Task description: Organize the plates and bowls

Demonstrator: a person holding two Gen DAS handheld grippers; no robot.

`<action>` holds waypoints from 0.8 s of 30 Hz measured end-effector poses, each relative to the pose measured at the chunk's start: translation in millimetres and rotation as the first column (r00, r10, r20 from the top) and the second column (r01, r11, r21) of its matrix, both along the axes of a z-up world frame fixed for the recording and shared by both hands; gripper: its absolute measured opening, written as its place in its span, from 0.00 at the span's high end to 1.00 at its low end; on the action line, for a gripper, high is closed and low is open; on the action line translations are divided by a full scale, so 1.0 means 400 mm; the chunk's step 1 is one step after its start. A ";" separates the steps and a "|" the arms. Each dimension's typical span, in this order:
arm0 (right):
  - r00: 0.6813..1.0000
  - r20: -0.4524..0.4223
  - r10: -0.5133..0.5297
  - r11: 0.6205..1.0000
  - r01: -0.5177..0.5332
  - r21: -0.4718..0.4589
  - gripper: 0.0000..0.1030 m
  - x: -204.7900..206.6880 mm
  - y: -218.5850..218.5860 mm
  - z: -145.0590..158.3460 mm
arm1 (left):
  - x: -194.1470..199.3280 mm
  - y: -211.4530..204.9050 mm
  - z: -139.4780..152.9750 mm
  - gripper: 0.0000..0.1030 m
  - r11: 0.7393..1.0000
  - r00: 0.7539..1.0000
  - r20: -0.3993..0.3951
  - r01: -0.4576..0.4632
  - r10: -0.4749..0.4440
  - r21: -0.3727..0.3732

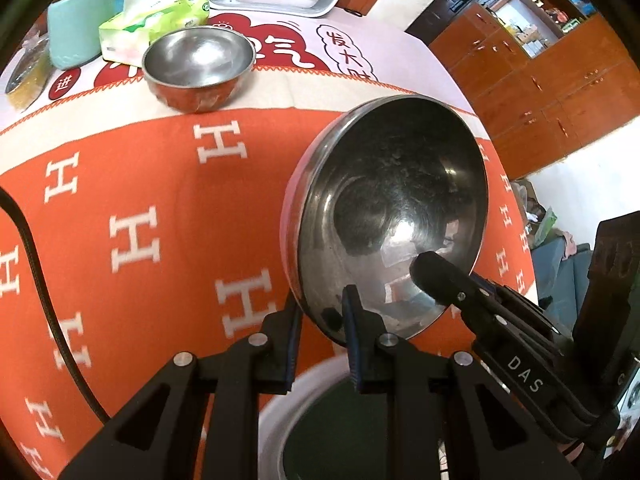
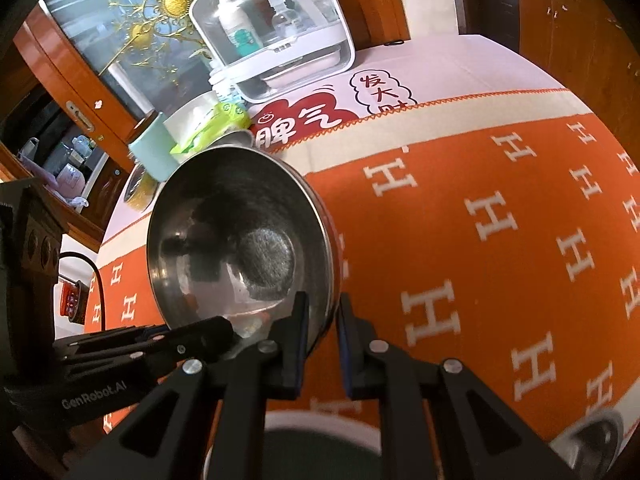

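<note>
- Left hand-held gripper (image 1: 322,320) is clamped on the near rim of the big steel bowl (image 1: 392,216), one pad outside the wall, one inside, jaws nearly together.
- Right hand-held gripper (image 2: 322,320) has the same big steel bowl (image 2: 240,240) pinched by its rim too, on the other side, one finger in the bowl and one out.
- In the left wrist view the right hand-held gripper (image 1: 436,276) reaches in from the right edge, its black finger lying against the bowl's inner wall.
- In the right wrist view the left hand-held gripper (image 2: 216,332) comes in from the left, tip at the bowl's lower rim.
- The bowl is tipped up towards the cameras, its shiny inside facing us, held clear above the orange cloth (image 1: 160,184) with white H letters that covers the worktop (image 2: 460,64).
- Straight below the jaws, a white-rimmed dish with a dark inside (image 1: 316,412) sits at the frame's bottom; it shows blurred in the right view as well (image 2: 320,432).
- Further back on the cloth's cream border, a small steel bowl (image 1: 199,66) stands upright, well apart from the held one.
- Behind it: a green tissue pack (image 1: 160,20), a mint-green cup (image 1: 80,20) and a white plastic case (image 2: 276,36) with bottles inside.
- A black cable (image 1: 40,280) trails across the cloth on the left.
- Bottom right in the right view, another steel dish (image 2: 596,440), blurred.
</note>
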State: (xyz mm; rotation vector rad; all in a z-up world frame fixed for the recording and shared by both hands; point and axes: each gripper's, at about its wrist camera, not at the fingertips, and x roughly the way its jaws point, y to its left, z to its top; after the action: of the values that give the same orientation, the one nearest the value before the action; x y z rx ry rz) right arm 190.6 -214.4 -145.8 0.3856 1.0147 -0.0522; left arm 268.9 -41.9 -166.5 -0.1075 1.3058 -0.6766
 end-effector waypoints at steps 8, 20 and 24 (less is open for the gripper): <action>1.000 -0.006 -0.028 0.999 0.028 -0.018 0.86 -0.133 0.027 0.029 | -0.105 0.005 0.024 0.83 0.997 0.997 0.005 0.073 -0.073 0.009; 0.996 0.014 -0.085 0.991 0.086 -0.102 0.86 -0.298 -0.008 0.085 | -0.251 -0.077 0.077 0.83 0.974 0.973 0.047 0.223 -0.224 0.042; 0.995 0.007 -0.096 0.987 0.097 -0.127 0.86 -0.349 -0.031 0.096 | -0.295 -0.111 0.085 0.82 0.965 0.964 0.048 0.260 -0.262 0.040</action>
State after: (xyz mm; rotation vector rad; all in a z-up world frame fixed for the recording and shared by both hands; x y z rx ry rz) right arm 51.1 -227.0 -107.6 0.3183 0.9859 -0.2028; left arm 150.8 -86.4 -132.3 0.1113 1.2914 -0.8759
